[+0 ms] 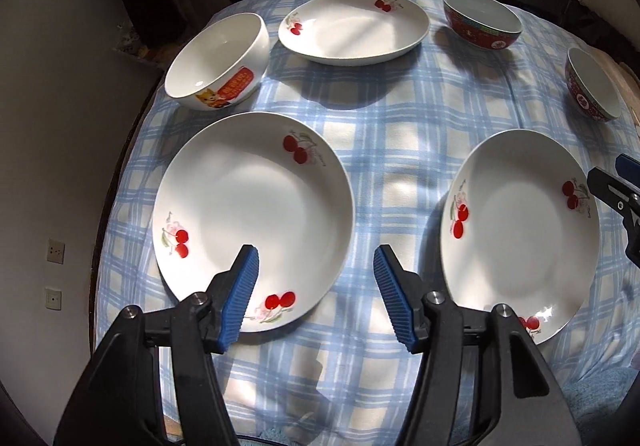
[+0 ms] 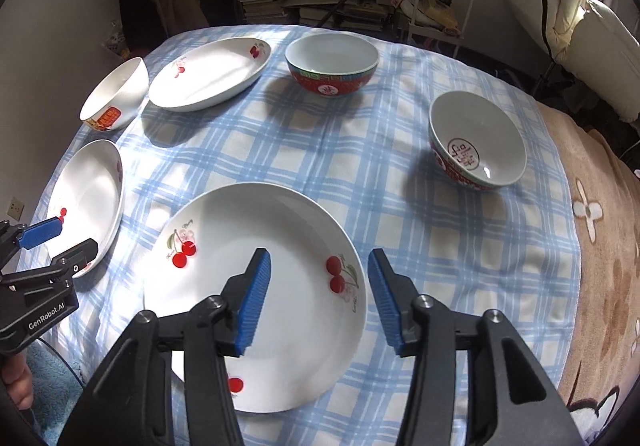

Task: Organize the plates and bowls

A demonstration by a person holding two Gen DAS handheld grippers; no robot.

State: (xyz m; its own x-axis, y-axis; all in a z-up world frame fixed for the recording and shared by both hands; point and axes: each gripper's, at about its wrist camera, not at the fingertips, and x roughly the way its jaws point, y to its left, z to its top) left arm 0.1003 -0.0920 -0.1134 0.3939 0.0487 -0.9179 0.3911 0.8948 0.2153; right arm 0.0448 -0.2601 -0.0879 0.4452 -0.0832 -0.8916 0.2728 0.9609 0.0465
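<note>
Blue pads of your left gripper [image 1: 316, 296] and right gripper [image 2: 319, 300] stand parted, grasping nothing. Each hangs above a cherry plate [image 2: 280, 266] on the checked cloth [image 2: 360, 166].

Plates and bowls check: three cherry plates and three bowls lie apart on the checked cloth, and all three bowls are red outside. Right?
Not quite. Only two bowls are red outside; the third bowl is white with an orange label, as the left wrist view shows. The rest stands.

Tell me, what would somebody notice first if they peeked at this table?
Probably the white cherry plates: one below the left gripper, one below the right gripper, a third at the far side. Next, two red bowls on the right, and a white bowl with an orange cartoon at far left, all on the blue checked tablecloth.
</note>
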